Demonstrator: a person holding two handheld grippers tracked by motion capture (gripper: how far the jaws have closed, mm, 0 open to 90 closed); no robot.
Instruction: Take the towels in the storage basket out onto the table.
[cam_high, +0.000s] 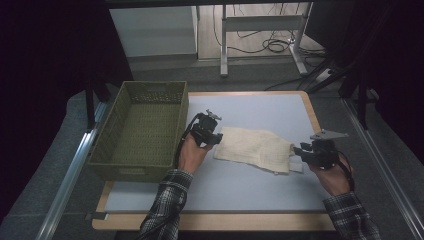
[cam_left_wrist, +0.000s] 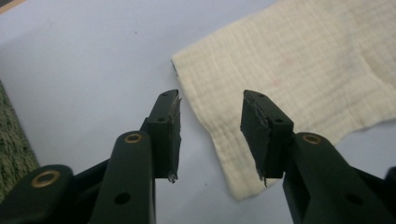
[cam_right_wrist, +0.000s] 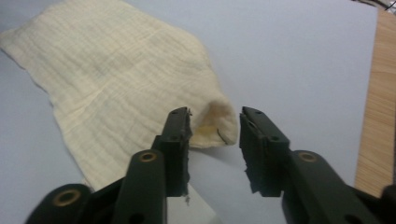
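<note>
Jaws: two pairs, both standing apart with nothing pinched between them.

Item 1, left gripper (cam_left_wrist: 210, 116): one, also in the high view (cam_high: 218, 137), held in the left hand (cam_high: 191, 152) at the cloth's left end. Its own view has the cloth's edge lying on the table under the gap, the pads clear of it.

Item 2, right gripper (cam_right_wrist: 215, 133): one, in the high view (cam_high: 296, 149) held in the right hand (cam_high: 334, 176) at the cloth's right end. Its own view has a puffed corner of cloth just beyond the fingertips, untouched.

Item 3, cloth (cam_high: 255, 148): one, cream, crinkled weave, lying flat across the middle of the blue mat (cam_high: 260, 107), between the two grippers. Also in the left gripper view (cam_left_wrist: 289, 70) and right gripper view (cam_right_wrist: 116, 79).

Item 4, basket (cam_high: 111, 131): one, olive green, woven, on the table's left side, just beside the left hand.

Item 5, table (cam_high: 312, 117): one, wooden rim around the mat.

View notes: the high view gives the basket whole, both plaid sleeves and the floor cables; the left gripper view catches a sliver of basket (cam_left_wrist: 11, 135); the right gripper view catches the wooden rim (cam_right_wrist: 380, 93) and the cloth's weave up close.
</note>
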